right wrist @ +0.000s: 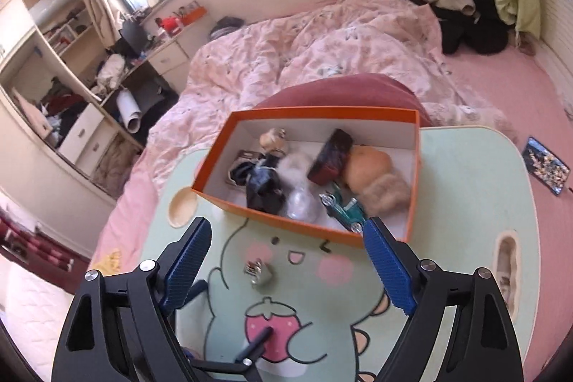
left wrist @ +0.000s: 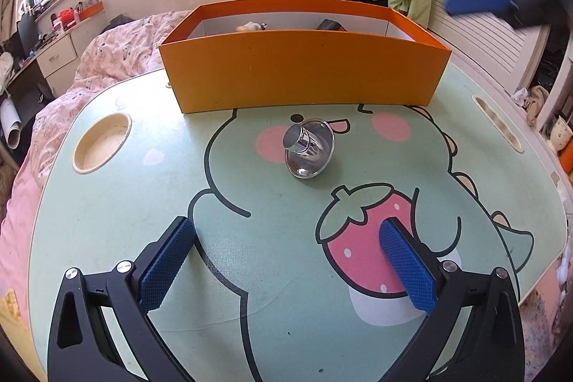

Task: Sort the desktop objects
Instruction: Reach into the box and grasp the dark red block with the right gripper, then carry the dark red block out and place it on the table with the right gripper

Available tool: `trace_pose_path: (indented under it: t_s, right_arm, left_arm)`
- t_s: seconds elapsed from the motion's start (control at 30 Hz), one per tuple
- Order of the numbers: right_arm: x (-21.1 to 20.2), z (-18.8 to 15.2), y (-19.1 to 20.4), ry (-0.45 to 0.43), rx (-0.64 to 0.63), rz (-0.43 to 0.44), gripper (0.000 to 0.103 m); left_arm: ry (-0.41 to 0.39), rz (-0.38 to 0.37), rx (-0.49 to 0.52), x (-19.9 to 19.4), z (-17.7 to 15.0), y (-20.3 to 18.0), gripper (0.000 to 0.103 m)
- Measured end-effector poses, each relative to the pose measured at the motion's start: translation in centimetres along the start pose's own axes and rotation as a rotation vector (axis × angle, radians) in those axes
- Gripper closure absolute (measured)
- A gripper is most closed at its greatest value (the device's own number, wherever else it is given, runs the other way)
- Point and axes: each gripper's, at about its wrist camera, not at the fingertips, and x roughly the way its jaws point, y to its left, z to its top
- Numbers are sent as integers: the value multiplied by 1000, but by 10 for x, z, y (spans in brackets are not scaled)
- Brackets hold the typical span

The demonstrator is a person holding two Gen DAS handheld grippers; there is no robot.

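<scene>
- The left gripper [left wrist: 286,260] hangs low over the near part of the desk [left wrist: 118,228], its jaws spread wide with nothing between them; only the printed strawberry shows between the blue pads.
- A small shiny metal piece [left wrist: 308,147], a short cylinder on a round base, lies tipped on its side on the desk, well ahead of the left gripper and just in front of the orange box [left wrist: 304,74].
- The right gripper [right wrist: 286,260] is held higher, looking down over the desk and into the box; its jaws stand apart and hold nothing.
- In the right wrist view the same metal piece [right wrist: 258,271] lies on the cartoon face of the desk, between the two fingers in the picture but well below them.
- The orange box [right wrist: 286,221] sits at the far edge of the desk, beside the bed's pink quilt [right wrist: 322,42].
- Inside it lie a green toy car [right wrist: 343,208] near the front wall, a dark block [right wrist: 331,160], a tan fluffy item [right wrist: 372,170], a black bundle [right wrist: 263,185] and some pale things too blurred to name.
</scene>
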Motion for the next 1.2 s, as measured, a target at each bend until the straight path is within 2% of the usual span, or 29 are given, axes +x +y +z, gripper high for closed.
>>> trace_pose_path:
  t_s: [0.07,0.17,0.27,0.33,0.43,0.53,0.6,0.67,0.8,1.0,1.2]
  right_arm:
    - [20,26,-1,49,33,6,35]
    - [58,48,-7,143,74,-3,56]
    - [89,54,-21,196,128,-48,58]
    - [96,53,-32,197,160,-79,58]
    - [101,55,-39,204,179,-83,58]
    - [118,59,-36,250,173,-91,58]
    - [127,58,-31,270,162,-119,68]
    - [131,56,-29,273,148,-107,70]
    - [117,56,-27,236,134,-105,77]
    - [61,58,-5,95,61,-76,79]
    - [2,21,10,17,12,-21,80]
  left_arm:
    - [0,0,0,0,0,0,0]
    - [0,-2,1,0,0,0,0]
    - [0,-3,0,1,1,-1,0]
    - [-1,-1,0,1,1,-1,0]
    - [0,-1,-1,1,2,-2,0]
    - [0,0,-1,1,2,-2,0]
    - [0,0,-1,1,2,-2,0]
    - [0,-2,-2,2,2,-2,0]
    - [0,-2,-2,2,4,-5,0]
    - [0,-1,-2,3,4,-4,0]
    - [0,1,-3,2,4,-4,0]
